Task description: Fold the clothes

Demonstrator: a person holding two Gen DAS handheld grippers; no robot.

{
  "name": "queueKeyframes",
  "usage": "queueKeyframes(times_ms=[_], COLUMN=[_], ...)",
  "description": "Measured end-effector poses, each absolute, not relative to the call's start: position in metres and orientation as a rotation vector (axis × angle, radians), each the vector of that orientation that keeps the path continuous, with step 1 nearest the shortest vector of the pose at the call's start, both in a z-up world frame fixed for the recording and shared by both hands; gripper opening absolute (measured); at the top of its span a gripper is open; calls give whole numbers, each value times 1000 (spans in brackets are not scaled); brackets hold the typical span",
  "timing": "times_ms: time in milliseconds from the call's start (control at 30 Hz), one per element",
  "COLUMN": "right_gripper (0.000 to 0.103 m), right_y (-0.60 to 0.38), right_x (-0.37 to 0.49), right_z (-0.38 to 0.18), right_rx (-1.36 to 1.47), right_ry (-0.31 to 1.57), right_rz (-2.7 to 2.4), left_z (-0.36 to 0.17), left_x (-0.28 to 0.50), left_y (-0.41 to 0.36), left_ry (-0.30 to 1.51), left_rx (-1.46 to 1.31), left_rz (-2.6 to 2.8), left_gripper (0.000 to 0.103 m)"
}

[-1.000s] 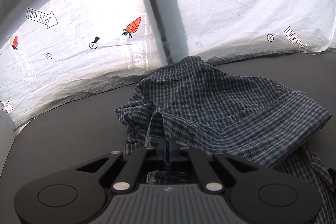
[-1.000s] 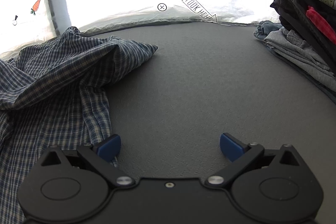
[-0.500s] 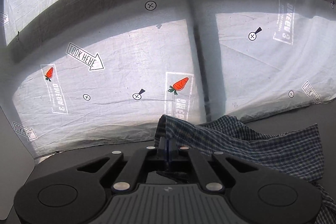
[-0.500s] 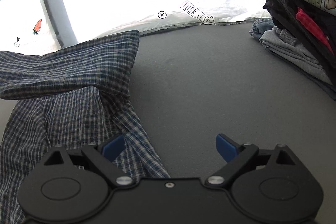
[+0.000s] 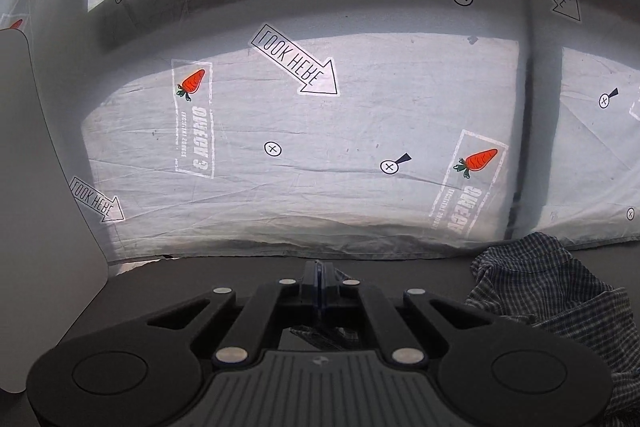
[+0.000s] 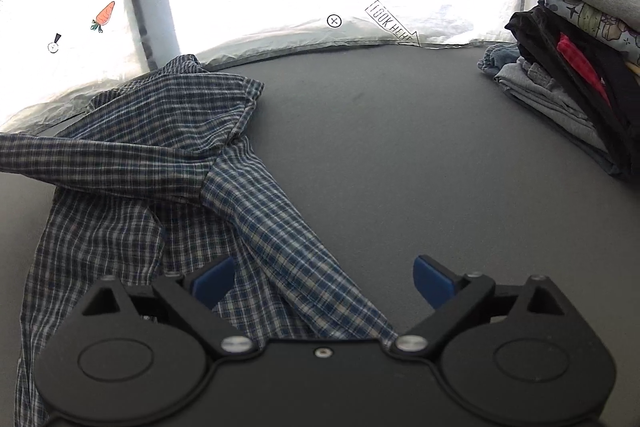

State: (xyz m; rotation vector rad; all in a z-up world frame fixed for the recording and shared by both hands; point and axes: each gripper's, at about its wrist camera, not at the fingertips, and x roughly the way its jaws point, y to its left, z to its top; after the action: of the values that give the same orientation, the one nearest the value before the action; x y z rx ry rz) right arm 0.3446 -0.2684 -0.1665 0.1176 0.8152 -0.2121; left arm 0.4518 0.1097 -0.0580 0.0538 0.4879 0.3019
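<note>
Left gripper (image 5: 320, 277) clamped on plaid shirt (image 6: 168, 163); right gripper (image 6: 324, 279) wide, empty; only right view shows clothes stack (image 6: 576, 67).

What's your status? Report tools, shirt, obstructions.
Left tool shut on plaid shirt. Right tool open over it. Shirt crumpled, unfolded. Clothes stack clear, far right.

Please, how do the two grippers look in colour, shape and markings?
Both are matte black, with two round discs and silver screws on crossed linkage bars. The left gripper has a ribbed grey panel bearing a small logo. The right gripper has blue fingers. No cables or sleeves are visible.
</note>
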Motion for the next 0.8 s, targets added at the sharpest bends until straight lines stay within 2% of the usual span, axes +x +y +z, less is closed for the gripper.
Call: queueKeyframes(times_ms=[467,800], right_gripper=[97,97], right_y=[-224,-214], right_x=[349,342], right_z=[-162,-170], right_rx=[127,123], right_ry=[807,846], right_rz=[-270,-289], left_z=[-102,-157], left_x=[448,451], left_y=[188,227], left_ry=[557,741], left_rx=[51,-19], left_rz=[321,333], left_gripper=[1,2])
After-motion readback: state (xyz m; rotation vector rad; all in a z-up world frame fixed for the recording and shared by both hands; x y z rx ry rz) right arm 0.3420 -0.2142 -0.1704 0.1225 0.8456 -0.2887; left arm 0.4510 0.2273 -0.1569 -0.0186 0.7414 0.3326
